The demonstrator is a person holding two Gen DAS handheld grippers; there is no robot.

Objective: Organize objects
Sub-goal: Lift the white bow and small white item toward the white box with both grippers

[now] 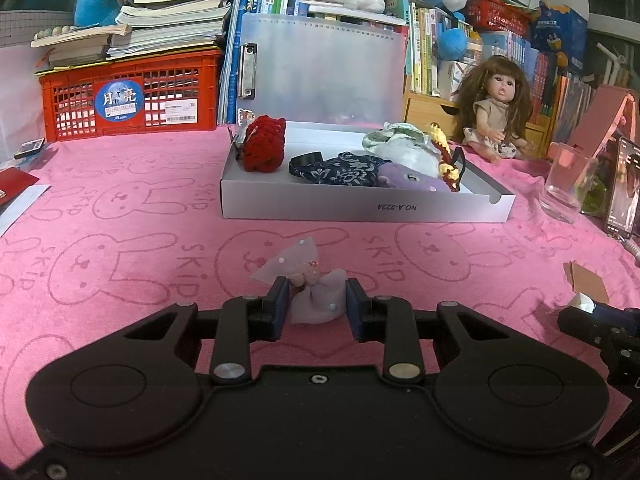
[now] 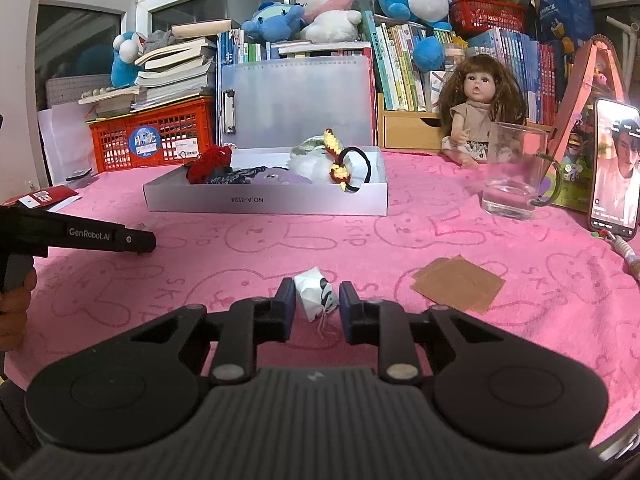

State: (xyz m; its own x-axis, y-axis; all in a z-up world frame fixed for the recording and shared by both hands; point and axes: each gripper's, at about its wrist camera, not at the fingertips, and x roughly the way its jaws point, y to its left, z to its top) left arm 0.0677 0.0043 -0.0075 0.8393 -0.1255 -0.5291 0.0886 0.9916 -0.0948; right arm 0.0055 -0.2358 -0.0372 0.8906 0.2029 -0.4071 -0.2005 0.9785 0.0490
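A pale purple bow hair clip (image 1: 316,296) lies on the pink cloth between the fingers of my left gripper (image 1: 318,304); the jaws are open with gaps on both sides. A small white folded item with black marks (image 2: 314,294) lies between the fingers of my right gripper (image 2: 316,302), also open around it. Ahead stands a white shallow box (image 1: 360,210) holding a red knit piece (image 1: 264,144), a dark floral fabric item (image 1: 340,170), a purple plush (image 1: 408,180) and hair ties. The box also shows in the right wrist view (image 2: 264,204).
A glass mug (image 2: 514,172), a lit phone (image 2: 614,168) and a doll (image 2: 478,108) stand at the right. Brown card squares (image 2: 458,282) lie right of my right gripper. A red crate (image 1: 132,96), books and plush toys line the back.
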